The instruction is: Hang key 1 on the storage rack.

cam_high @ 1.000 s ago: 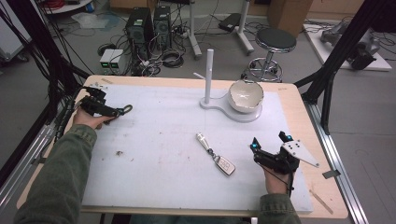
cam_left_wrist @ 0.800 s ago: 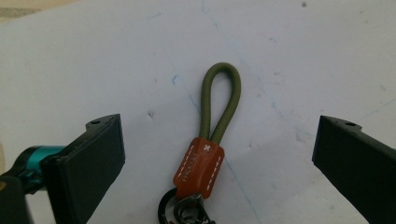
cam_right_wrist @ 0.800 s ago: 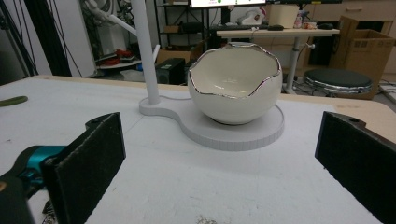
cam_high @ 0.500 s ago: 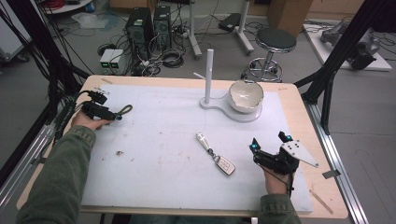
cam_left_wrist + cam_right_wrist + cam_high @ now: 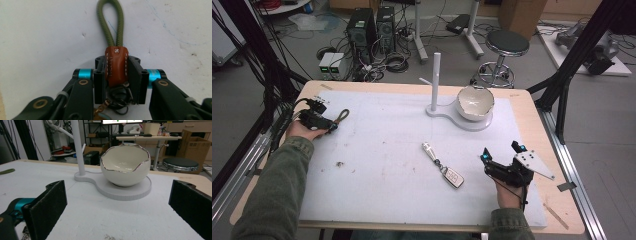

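My left gripper (image 5: 333,126) lies at the mat's left edge. Its jaws have just been closing and now press on the brown leather tab (image 5: 116,66) of a keychain. The olive cord loop (image 5: 110,25) sticks out past the fingertips (image 5: 343,116), and a metal ring hangs behind the tab. My right gripper (image 5: 501,152) rests open at the front right with nothing between its jaws (image 5: 122,195). It faces a white egg-shaped bowl (image 5: 125,166) on a stand base (image 5: 125,191). A car key fob (image 5: 453,176) with a silver cylinder (image 5: 429,150) lies left of it.
A white post (image 5: 436,75) rises from the stand beside the bowl (image 5: 475,102). A white mat (image 5: 387,150) covers the wooden table. A small speck of debris (image 5: 339,163) lies front left. A stool (image 5: 507,42) and computer towers (image 5: 372,25) stand beyond the far edge.
The left gripper's jaws have drawn together around the keychain at the mat's left edge. The right hand and the key fob have stayed put.
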Available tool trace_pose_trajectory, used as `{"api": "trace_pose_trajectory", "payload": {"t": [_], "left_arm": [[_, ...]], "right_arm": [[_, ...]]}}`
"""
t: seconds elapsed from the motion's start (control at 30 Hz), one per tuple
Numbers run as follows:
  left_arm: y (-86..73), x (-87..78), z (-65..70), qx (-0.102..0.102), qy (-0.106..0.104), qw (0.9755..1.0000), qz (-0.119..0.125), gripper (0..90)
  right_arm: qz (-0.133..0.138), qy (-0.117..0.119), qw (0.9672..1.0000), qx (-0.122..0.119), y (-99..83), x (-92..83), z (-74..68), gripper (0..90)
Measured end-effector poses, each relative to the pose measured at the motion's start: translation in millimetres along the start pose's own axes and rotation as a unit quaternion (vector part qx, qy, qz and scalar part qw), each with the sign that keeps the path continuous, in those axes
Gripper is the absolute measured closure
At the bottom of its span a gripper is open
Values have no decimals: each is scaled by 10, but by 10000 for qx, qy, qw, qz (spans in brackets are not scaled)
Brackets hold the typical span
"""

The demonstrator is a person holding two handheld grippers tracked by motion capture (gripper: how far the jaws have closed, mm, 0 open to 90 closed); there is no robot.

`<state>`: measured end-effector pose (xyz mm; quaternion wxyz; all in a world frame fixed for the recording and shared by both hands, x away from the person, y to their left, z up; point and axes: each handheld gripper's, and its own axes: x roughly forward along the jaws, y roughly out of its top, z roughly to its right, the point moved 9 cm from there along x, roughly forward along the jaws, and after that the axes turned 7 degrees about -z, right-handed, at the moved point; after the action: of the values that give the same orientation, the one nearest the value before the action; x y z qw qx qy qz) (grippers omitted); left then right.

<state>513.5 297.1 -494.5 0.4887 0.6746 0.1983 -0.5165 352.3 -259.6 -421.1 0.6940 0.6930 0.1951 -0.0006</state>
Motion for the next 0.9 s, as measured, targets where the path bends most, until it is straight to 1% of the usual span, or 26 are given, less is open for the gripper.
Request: {"api": "trace_pose_trajectory", "payload": {"t": [0.03,0.07,0.1,0.13,0.27,0.47,0.53,0.57,0.63,0.83,0.9], "left_arm": [[-2,-4,-1,-44,-76,10000,14,712],[-2,-4,-1,-44,-76,10000,14,716],[-3,-8,-3,-55,-136,9999,9,716],[-8,-12,2,-118,-215,9997,-2,719],[-6,-40,4,-94,-267,9996,21,728],[33,-123,17,-186,-401,9988,210,732],[42,-150,34,-227,-499,9982,244,732],[64,-187,51,-283,-562,9975,315,731],[76,-209,60,-278,-590,9973,329,731],[171,-349,138,-74,-578,9975,388,730],[200,-393,159,-49,-591,9972,445,730]], "right_arm": [[-2,3,10000,-9,0,-2,-4,5],[-2,3,10000,-9,0,-2,-4,5],[-16,6,10000,-12,-3,-2,-8,5],[-4,-1,10000,-27,0,0,-9,5],[-10,8,10000,-11,0,-1,-10,5],[8,9,10000,-12,4,-2,-3,5],[15,11,10000,-17,7,-6,-2,5],[14,15,10000,-8,7,-7,-2,5],[17,20,10000,19,7,-7,-2,5],[12,31,10000,52,7,-4,-4,5],[32,30,10000,38,12,-5,3,5]]}}
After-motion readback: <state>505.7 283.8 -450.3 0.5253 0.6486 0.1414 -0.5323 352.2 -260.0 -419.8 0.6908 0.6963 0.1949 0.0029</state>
